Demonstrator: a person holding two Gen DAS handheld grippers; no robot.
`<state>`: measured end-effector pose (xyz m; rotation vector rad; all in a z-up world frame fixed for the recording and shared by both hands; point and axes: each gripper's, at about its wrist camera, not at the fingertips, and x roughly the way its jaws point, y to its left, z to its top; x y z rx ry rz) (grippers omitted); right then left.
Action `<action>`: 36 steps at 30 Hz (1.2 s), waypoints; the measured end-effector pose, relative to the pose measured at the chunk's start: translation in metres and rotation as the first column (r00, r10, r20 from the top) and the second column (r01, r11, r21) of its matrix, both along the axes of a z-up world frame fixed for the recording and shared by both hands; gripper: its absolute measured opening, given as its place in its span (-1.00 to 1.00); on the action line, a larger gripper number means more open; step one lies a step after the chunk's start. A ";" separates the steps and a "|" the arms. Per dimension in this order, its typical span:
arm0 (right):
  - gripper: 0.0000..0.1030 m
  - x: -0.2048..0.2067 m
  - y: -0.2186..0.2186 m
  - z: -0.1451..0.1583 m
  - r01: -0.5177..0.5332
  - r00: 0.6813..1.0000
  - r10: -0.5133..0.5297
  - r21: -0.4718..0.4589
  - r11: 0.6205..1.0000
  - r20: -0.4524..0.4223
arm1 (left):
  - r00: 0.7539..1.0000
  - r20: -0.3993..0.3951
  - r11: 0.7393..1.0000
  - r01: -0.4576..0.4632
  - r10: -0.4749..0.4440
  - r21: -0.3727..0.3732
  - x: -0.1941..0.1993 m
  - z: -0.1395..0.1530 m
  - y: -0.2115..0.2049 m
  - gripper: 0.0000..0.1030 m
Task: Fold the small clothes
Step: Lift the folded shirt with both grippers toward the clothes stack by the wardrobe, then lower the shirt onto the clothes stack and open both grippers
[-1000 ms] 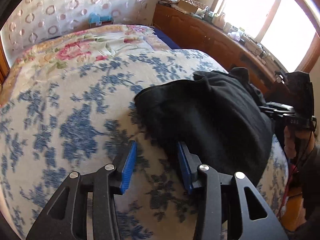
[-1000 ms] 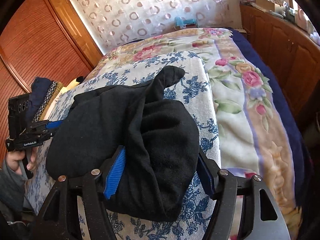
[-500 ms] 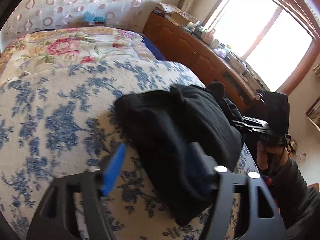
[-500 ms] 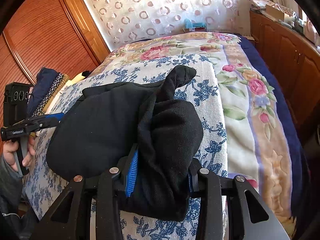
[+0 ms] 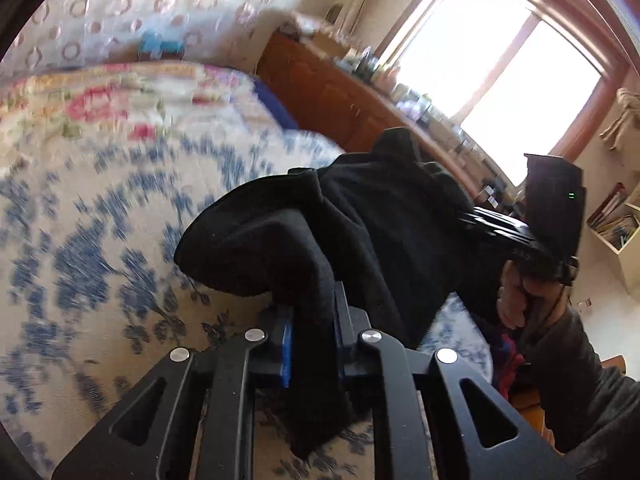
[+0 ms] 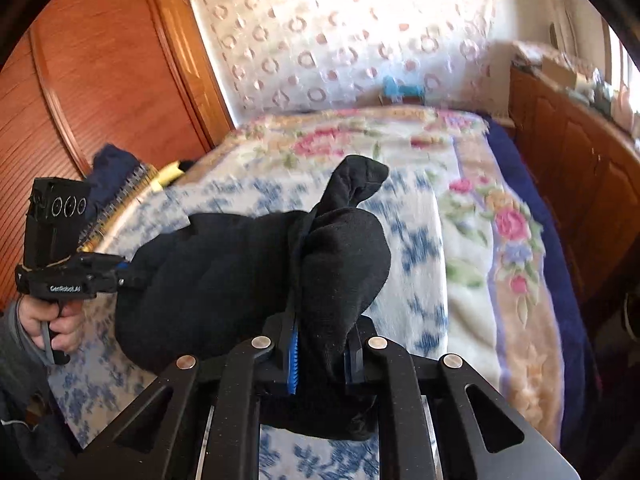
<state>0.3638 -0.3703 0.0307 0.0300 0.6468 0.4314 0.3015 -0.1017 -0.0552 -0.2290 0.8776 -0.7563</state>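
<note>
A small black garment point(image 5: 360, 232) hangs between both grippers, lifted off the blue-flowered bedspread point(image 5: 100, 248). My left gripper point(image 5: 312, 348) is shut on one bunched edge of it. My right gripper point(image 6: 320, 356) is shut on the opposite bunched edge of the garment point(image 6: 224, 276). A loose end point(image 6: 356, 184) sticks up behind it. Each gripper also shows in the other's view: the right one point(image 5: 508, 236), the left one point(image 6: 120, 276).
The bed has a pink-rose blanket point(image 6: 500, 216) toward the far end. A wooden cabinet point(image 5: 340, 96) with clutter runs under the bright window point(image 5: 500, 60). A wooden wardrobe point(image 6: 100, 80) and stacked clothes point(image 6: 120, 184) stand on the other side.
Both grippers have closed on the garment's edges and raised it off the bed. One second ago both were open, the left one beside the garment, the right one around it.
</note>
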 end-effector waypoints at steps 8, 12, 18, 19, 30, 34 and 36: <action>-0.71 0.014 0.093 0.069 -0.200 0.968 0.200 -0.016 0.980 0.153 | 0.957 0.221 0.982 -0.184 0.188 -0.038 -0.062 0.087 0.114 -0.69; -0.71 0.039 0.183 0.100 -0.357 0.912 0.356 -0.035 0.933 0.205 | 0.894 0.303 0.939 -0.345 0.331 -0.006 -0.094 0.111 0.184 -0.69; -0.71 0.075 0.332 0.121 -0.540 0.808 0.543 -0.083 0.838 0.227 | 0.787 0.318 0.833 -0.553 0.528 -0.014 -0.127 0.115 0.283 -0.69; -0.71 0.080 0.354 0.122 -0.558 0.794 0.563 -0.092 0.825 0.229 | 0.773 0.316 0.817 -0.576 0.550 -0.013 -0.129 0.112 0.295 -0.69; -0.02 0.143 0.454 0.079 -0.522 0.841 0.534 -0.131 0.843 0.087 | 0.725 0.250 0.721 -0.682 0.642 0.122 -0.109 0.058 0.324 -0.55; 0.09 0.128 0.446 0.092 -0.446 0.878 0.460 -0.123 0.886 0.130 | 0.703 0.328 0.704 -0.697 0.631 0.136 -0.118 0.069 0.320 -0.10; 0.11 0.095 0.435 0.094 -0.422 0.886 0.436 -0.115 0.899 0.158 | 0.701 0.350 0.708 -0.693 0.621 0.131 -0.127 0.075 0.316 -0.04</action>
